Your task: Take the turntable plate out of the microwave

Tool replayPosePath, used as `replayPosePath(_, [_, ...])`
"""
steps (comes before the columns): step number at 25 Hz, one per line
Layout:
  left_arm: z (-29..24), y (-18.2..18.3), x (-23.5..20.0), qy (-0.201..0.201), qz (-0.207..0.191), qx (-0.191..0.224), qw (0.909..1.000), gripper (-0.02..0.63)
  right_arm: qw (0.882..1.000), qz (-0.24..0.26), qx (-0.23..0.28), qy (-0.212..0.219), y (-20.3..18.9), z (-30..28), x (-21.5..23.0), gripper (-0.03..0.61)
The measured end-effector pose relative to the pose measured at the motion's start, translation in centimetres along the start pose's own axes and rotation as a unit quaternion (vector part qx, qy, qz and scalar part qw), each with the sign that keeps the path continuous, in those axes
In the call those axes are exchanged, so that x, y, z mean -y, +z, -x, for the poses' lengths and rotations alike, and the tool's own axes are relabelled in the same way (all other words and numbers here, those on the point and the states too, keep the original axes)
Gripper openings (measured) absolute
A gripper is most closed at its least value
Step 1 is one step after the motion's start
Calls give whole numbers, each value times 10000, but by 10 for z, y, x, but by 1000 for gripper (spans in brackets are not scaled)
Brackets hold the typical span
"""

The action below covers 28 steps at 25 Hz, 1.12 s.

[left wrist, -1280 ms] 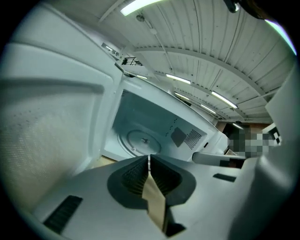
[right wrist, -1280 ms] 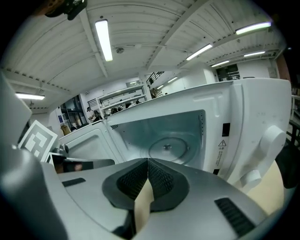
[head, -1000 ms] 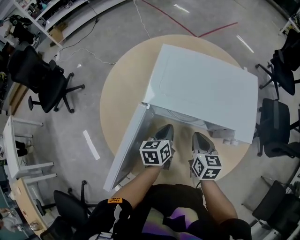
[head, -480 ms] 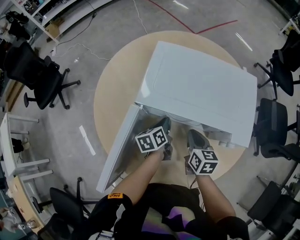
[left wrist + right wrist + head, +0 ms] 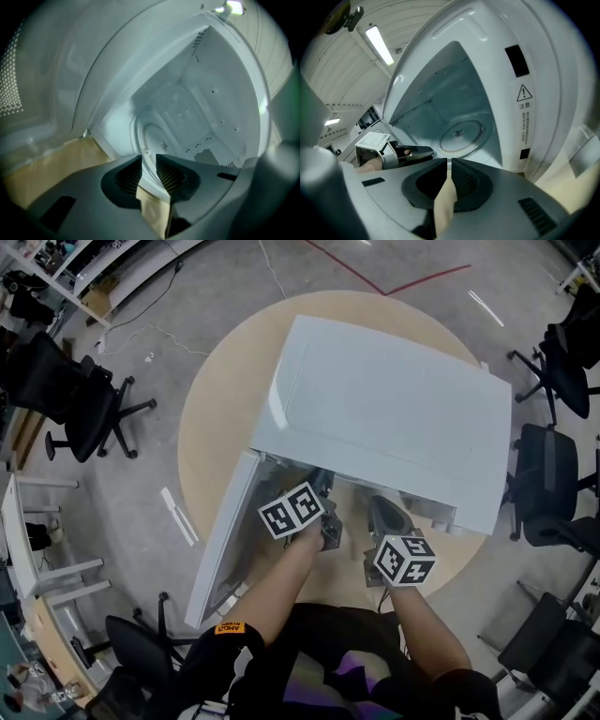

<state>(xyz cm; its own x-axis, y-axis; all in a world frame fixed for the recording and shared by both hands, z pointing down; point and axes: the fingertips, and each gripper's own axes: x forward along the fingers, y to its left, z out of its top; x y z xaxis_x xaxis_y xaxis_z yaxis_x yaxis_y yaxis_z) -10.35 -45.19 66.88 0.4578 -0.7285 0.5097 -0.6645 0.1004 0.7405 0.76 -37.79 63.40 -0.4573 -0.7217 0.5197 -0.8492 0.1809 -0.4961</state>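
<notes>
The white microwave (image 5: 394, 418) stands on a round wooden table (image 5: 211, 418), its door (image 5: 220, 540) swung open to the left. The glass turntable plate (image 5: 461, 133) lies flat on the cavity floor, also seen as the round plate (image 5: 157, 140) in the left gripper view. My left gripper (image 5: 149, 165) is at the cavity mouth; its jaws have just been opening and nothing is pressed between them. My right gripper (image 5: 449, 171) hangs just outside the opening, its jaws together and empty. In the head view the left gripper (image 5: 323, 491) and right gripper (image 5: 380, 510) sit side by side under the microwave's front edge.
Black office chairs (image 5: 75, 399) stand at the left and more chairs (image 5: 553, 493) at the right. A white desk (image 5: 28, 549) is at the far left. The open door walls off the left side of the cavity mouth.
Both grippers have moved forward and down toward the cavity opening. The left gripper's marker cube has rolled, and its jaws have come apart.
</notes>
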Motion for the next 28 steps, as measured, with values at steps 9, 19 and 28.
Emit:
replayPosePath(9, [-1,5,-4,-134,711,196,9972,121,9981,-541,-23,293,-2,-16,5,18])
replayPosePath(19, [1,0,-9,-159,1082,236,9937,67,9835,-1604,-126,828,-7,-43,-1,84])
replayPosePath(28, [4,3,-3,-286,1184,333,9920,64,9763,-1971,-267,847,-16,-60,2,89])
